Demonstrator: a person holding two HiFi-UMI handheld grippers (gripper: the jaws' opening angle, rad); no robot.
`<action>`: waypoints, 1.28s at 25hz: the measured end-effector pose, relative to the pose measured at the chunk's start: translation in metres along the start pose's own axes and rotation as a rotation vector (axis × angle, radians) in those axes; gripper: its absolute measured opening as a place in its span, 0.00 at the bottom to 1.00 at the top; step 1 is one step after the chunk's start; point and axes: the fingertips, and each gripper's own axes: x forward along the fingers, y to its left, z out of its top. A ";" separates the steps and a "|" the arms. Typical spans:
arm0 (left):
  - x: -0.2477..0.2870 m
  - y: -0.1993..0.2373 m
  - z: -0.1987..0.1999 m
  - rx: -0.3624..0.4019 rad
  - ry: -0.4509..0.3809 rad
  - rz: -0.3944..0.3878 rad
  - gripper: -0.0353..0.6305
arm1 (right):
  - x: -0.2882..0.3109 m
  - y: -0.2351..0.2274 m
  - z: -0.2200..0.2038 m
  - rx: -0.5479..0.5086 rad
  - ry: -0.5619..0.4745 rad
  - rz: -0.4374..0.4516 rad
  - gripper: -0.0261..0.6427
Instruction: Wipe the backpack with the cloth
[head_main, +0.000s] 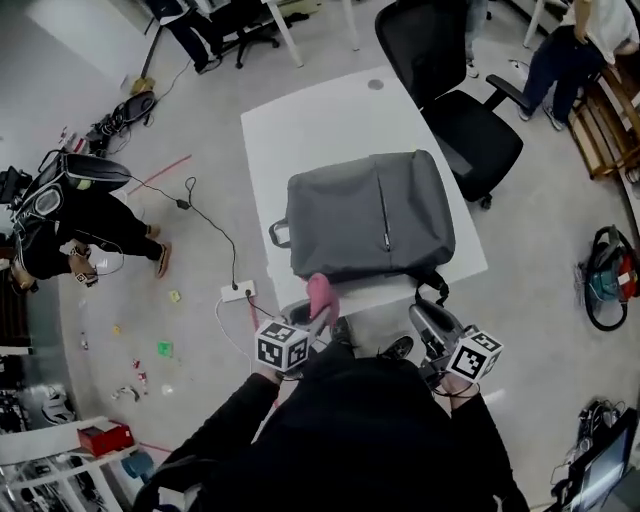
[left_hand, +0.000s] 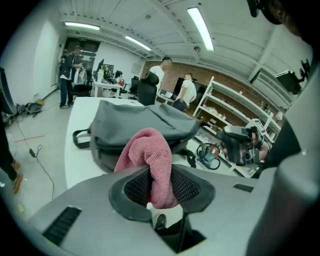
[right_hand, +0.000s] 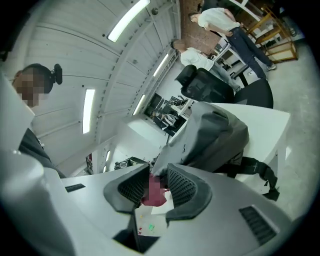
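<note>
A grey backpack (head_main: 370, 215) lies flat on the white table (head_main: 300, 130), its handle to the left and its straps hanging over the near edge. My left gripper (head_main: 322, 305) is just short of that near edge, shut on a pink cloth (head_main: 320, 290). In the left gripper view the cloth (left_hand: 147, 150) bulges up out of the pads, with the backpack (left_hand: 130, 117) beyond it. My right gripper (head_main: 432, 318) hovers near the straps at the backpack's near right corner. Its jaws (right_hand: 159, 187) stand slightly apart, gripping nothing, and a pink patch shows through the gap; the backpack (right_hand: 220, 135) lies beyond.
A black office chair (head_main: 460, 110) stands at the table's far right side. A power strip with cables (head_main: 238, 291) lies on the floor left of the table. A person (head_main: 70, 215) crouches at the far left, another (head_main: 570, 50) stands at the top right. Shelving fills the right.
</note>
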 end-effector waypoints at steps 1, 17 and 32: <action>0.008 -0.014 0.007 0.008 -0.013 -0.026 0.22 | -0.003 0.001 0.000 -0.018 0.008 0.004 0.22; -0.023 -0.234 0.160 -0.063 -0.223 -0.967 0.22 | -0.048 0.102 0.091 -0.147 -0.249 0.402 0.48; -0.053 -0.160 0.123 0.179 -0.113 -0.976 0.48 | -0.006 0.081 0.072 0.110 -0.314 0.313 0.19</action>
